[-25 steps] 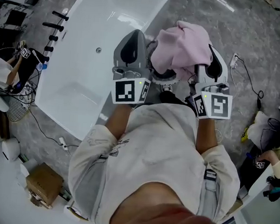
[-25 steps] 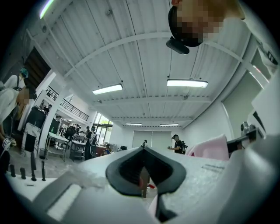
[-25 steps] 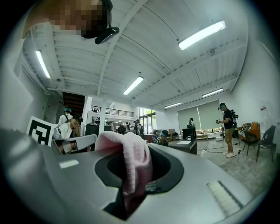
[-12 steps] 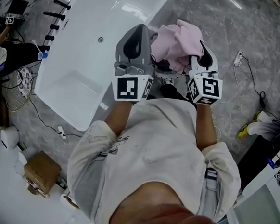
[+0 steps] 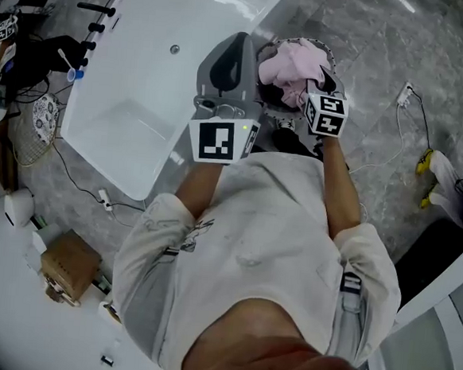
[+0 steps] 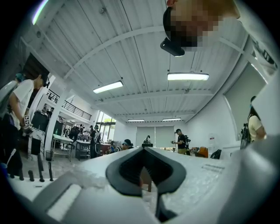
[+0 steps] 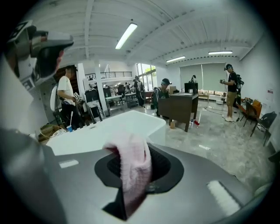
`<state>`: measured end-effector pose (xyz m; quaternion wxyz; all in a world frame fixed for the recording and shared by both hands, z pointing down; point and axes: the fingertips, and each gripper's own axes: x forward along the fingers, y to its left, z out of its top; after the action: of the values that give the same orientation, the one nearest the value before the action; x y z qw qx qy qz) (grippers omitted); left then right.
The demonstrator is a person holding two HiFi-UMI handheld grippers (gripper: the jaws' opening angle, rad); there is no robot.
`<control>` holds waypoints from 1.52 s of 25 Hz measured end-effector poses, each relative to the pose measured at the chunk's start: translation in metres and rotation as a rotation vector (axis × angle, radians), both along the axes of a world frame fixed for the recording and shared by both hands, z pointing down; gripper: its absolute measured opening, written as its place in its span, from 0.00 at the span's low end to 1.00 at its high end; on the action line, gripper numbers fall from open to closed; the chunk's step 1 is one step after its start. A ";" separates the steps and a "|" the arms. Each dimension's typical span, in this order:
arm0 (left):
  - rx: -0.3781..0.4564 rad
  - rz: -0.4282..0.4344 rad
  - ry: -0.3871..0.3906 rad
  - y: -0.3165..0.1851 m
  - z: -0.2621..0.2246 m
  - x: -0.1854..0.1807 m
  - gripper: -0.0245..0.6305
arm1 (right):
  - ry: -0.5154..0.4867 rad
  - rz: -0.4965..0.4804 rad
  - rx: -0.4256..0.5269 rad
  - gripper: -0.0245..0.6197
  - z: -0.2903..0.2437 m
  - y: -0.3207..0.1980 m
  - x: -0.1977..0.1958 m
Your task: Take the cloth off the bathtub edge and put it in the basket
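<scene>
**Cloth at the basket, R gripper clamped on it**

R gripper (image 5: pixel 305 86) has its jaws pinched on the pink cloth (image 5: pixel 293 64). The right gripper view shows a fold squeezed btw the two pads and sticking up past them. In the head view the rest of the cloth is bunched inside the rim of the basket (image 5: pixel 328 54). The basket stands on the grey floor (image 5: pixel 378 40), just beside the long edge of the white bathtub (image 5: pixel 144 77). The cloth is off the tub edge. Can't tell whether it rests on the basket's bottom or hangs from the grip.

L gripper (image 5: pixel 230 48) has its jaws together and is empty, per the left gripper view. In the head view it lines up w/ the tub's long edge on the basket side. It is just left of the cloth and apart from it.

A white cable w/ plug (image 5: pixel 406 94) lies on the floor right of the basket, well apart from it.
</scene>
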<state>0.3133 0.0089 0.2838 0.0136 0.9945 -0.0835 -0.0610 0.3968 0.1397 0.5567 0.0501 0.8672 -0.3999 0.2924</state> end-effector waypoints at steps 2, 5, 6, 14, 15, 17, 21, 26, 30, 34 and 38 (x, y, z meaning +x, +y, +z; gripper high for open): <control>-0.001 -0.005 -0.008 0.000 0.003 -0.002 0.04 | -0.037 -0.020 -0.060 0.15 0.030 -0.002 -0.003; -0.004 -0.013 -0.017 -0.001 0.006 -0.005 0.04 | -0.098 -0.052 -0.143 0.15 0.073 -0.008 -0.009; -0.004 -0.015 -0.019 -0.001 0.006 -0.006 0.04 | -0.120 -0.057 -0.165 0.15 0.086 -0.008 -0.010; 0.006 -0.038 -0.044 -0.003 0.012 -0.013 0.04 | -0.351 -0.108 -0.366 0.14 0.183 0.001 -0.033; 0.005 -0.037 -0.049 -0.003 0.014 -0.014 0.04 | -0.361 -0.108 -0.389 0.13 0.187 0.003 -0.035; 0.000 -0.038 -0.056 -0.003 0.017 -0.015 0.04 | -0.364 -0.105 -0.388 0.12 0.188 0.002 -0.035; 0.001 -0.040 -0.065 0.001 0.022 -0.016 0.04 | -0.369 -0.099 -0.382 0.12 0.192 0.002 -0.032; 0.000 -0.049 -0.063 0.000 0.021 -0.020 0.04 | -0.381 -0.106 -0.392 0.13 0.191 0.001 -0.032; -0.002 -0.051 -0.064 -0.003 0.020 -0.022 0.04 | -0.429 -0.137 -0.401 0.25 0.196 0.001 -0.041; -0.003 -0.046 -0.068 0.001 0.022 -0.023 0.04 | -0.419 -0.149 -0.395 0.25 0.196 0.006 -0.045; 0.000 -0.050 -0.064 0.001 0.022 -0.024 0.04 | -0.416 -0.135 -0.389 0.25 0.197 0.014 -0.043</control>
<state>0.2897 0.0099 0.3058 0.0094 0.9936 -0.1088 -0.0295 0.3534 0.1541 0.7541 0.1517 0.7343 -0.3948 0.5310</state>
